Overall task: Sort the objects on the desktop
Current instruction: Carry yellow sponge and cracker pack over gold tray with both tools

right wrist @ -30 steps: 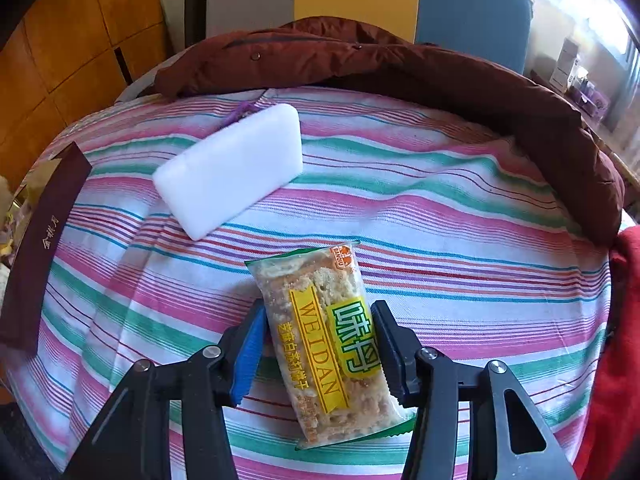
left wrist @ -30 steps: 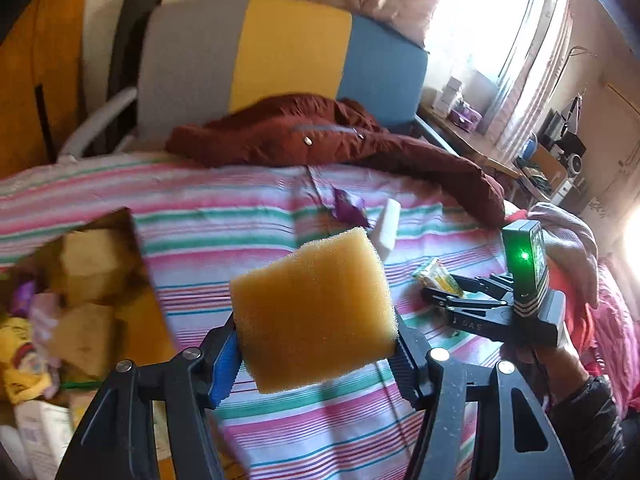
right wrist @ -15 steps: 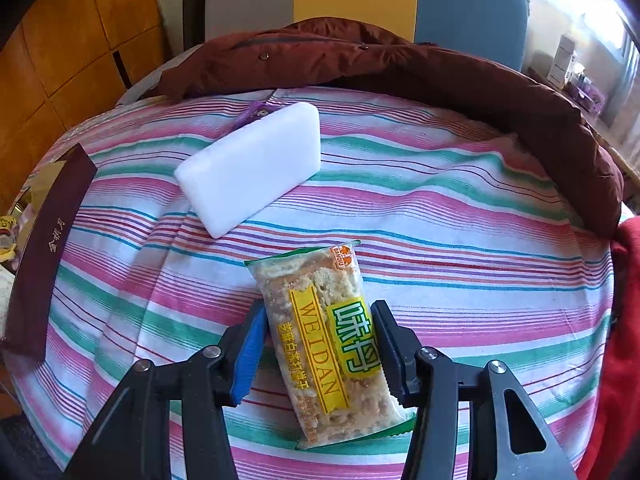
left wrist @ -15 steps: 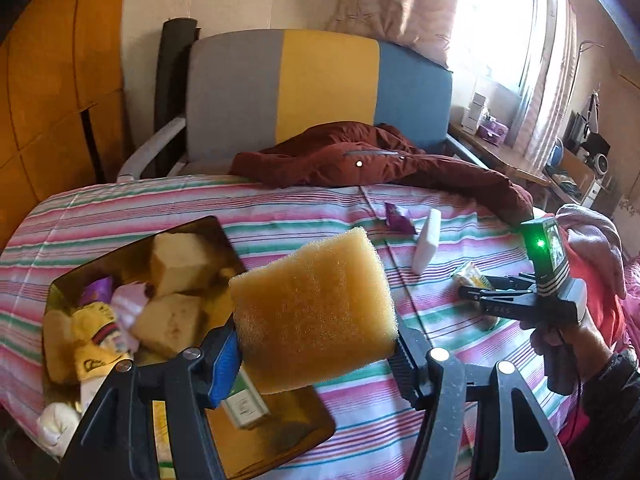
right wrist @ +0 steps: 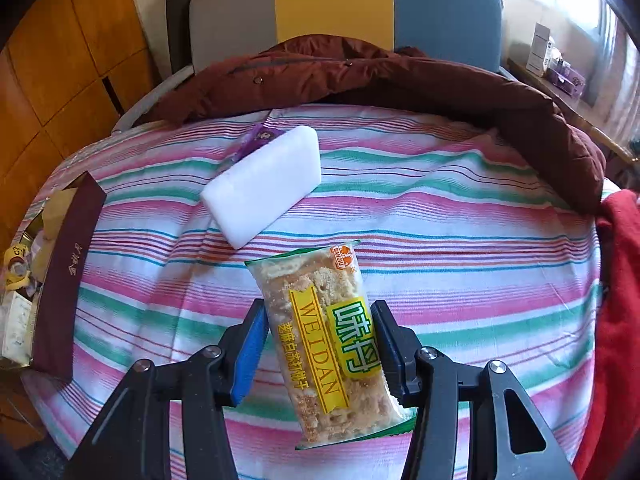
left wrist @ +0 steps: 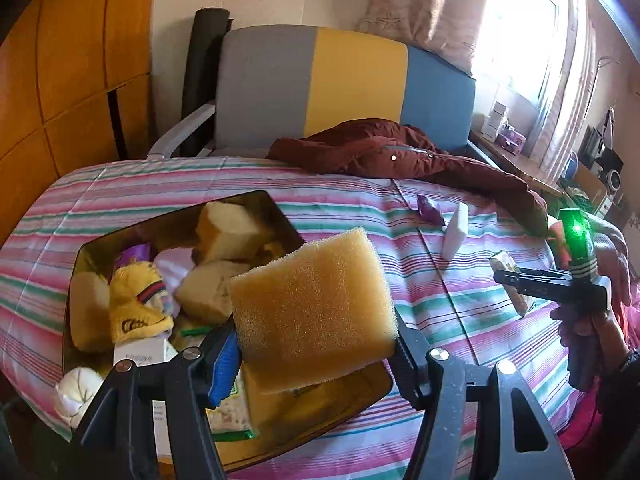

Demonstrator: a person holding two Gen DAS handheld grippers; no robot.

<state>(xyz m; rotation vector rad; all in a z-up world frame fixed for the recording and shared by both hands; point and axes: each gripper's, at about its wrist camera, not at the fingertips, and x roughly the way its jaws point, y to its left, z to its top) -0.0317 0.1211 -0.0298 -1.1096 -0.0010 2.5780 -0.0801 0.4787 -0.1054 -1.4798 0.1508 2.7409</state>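
Left wrist view: left gripper [left wrist: 316, 354] clamps yellow sponge [left wrist: 314, 312] above crowded brown box [left wrist: 256, 199] near the bed's left edge. Right gripper [right wrist: 320, 350] grasps cracker packet [right wrist: 326, 344]; white block [right wrist: 264, 184], purple wrapper [right wrist: 258, 138] beyond it, striped sheet [right wrist: 460, 232] bare rightward, maroon jacket [right wrist: 400, 80] along the far edge.

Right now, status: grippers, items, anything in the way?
Left gripper shut on yellow sponge, above the box. Right gripper shut on cracker packet. White block remains on the striped cloth. Nothing blocking.
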